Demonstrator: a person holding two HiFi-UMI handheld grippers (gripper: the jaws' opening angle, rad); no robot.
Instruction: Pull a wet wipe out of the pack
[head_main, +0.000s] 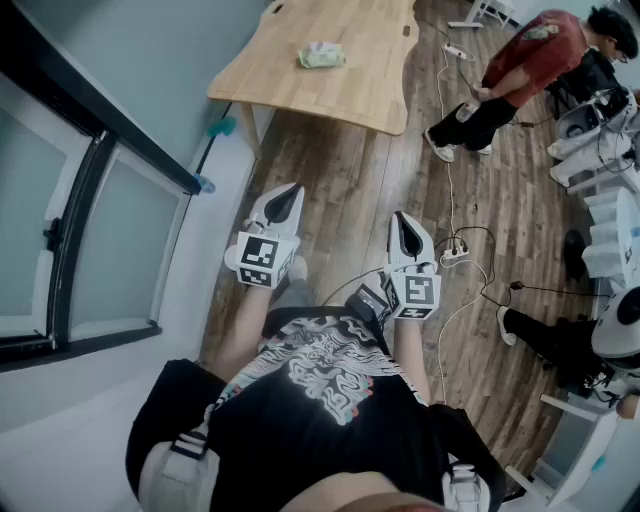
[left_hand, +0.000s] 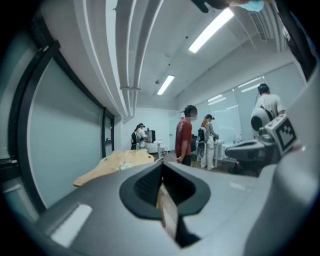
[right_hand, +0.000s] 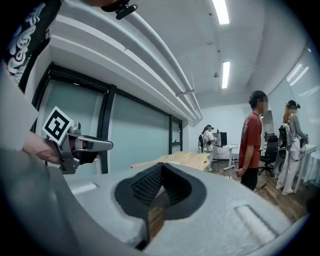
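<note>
Far beyond the fingers (head_main: 285, 205), seemingly wipe pack (head_main: 321, 56)

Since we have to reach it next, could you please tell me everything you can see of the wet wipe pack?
The wet wipe pack is a small, soft-looking, pale green packet with a lighter patch on top. It lies flat on the light wooden table, well inside its edges. Only the table touches it. It is too small to tell whether its flap is open.
</note>
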